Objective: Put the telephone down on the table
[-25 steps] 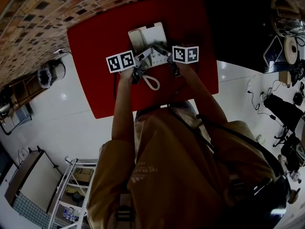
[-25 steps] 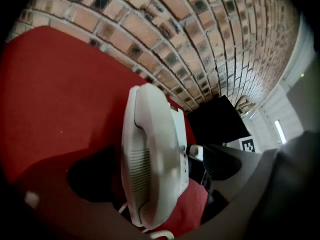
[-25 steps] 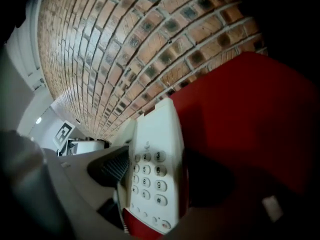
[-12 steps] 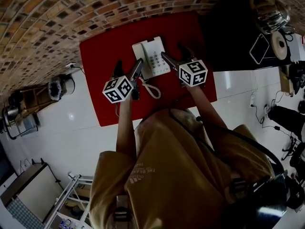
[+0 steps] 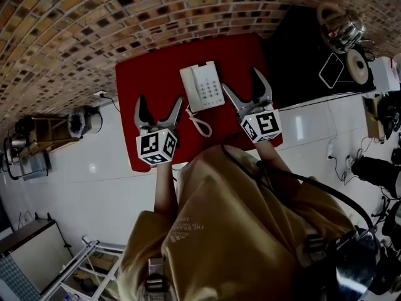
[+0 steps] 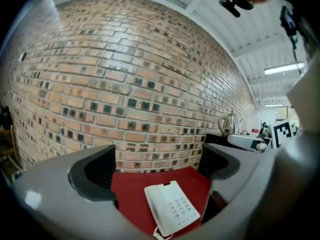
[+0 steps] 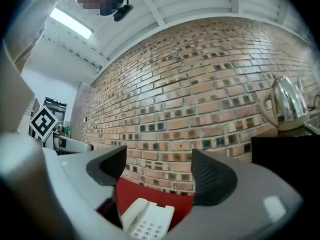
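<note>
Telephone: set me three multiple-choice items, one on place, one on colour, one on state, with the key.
1. Where is the telephone? A. flat on the table B. held in the air C. hanging over the table's edge
2. What colour is the telephone? A. black B. white C. red
3. How do the left gripper and right gripper stand? A. both open, empty B. both shut on the telephone C. left shut on it, right open
Key: 1 A, it rests on the red tabletop; 2 B, its casing is white; 3 A, nothing sits between either pair of jaws, the right's opening.
</note>
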Available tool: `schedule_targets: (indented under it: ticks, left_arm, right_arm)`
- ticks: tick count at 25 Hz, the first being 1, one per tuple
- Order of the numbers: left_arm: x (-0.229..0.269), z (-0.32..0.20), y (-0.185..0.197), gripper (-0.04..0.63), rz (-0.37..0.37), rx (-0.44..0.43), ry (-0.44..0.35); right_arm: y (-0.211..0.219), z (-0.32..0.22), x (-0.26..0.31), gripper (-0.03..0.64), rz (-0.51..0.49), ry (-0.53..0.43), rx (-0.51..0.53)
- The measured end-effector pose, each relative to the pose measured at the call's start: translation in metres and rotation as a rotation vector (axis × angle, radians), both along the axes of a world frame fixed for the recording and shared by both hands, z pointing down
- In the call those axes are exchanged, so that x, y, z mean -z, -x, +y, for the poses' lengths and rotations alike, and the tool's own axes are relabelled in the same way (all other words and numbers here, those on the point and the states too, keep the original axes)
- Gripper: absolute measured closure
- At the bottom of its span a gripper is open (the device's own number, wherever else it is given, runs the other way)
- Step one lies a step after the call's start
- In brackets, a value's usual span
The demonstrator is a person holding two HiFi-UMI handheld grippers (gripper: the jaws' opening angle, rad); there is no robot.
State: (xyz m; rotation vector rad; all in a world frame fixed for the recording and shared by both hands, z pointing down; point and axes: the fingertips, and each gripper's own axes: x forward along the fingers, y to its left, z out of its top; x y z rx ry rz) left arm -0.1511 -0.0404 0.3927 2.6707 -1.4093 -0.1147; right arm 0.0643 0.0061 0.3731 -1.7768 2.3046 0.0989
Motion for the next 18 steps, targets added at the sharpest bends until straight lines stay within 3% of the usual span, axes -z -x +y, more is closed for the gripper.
schedule_targets:
  ticks: [4,10,18]
  left_arm:
    - [0.023,0.017,0.011,0.071,-0.059,0.076,-0.101]
    - [0.020,0.023,0.017,0.071,-0.050,0.111,-0.102]
    - [0.031,0.024,0.028,0.072,-0.047,0.140,-0.133]
  right_arm:
    - [0.007,0.013,0.010,0.230,0.042,0.003,-0.027]
    - [0.005,0.016,0.001,0.236,0.048,0.051,-0.083]
    - [0.009,0.019,0.023,0.241,0.094,0.004,-0.106]
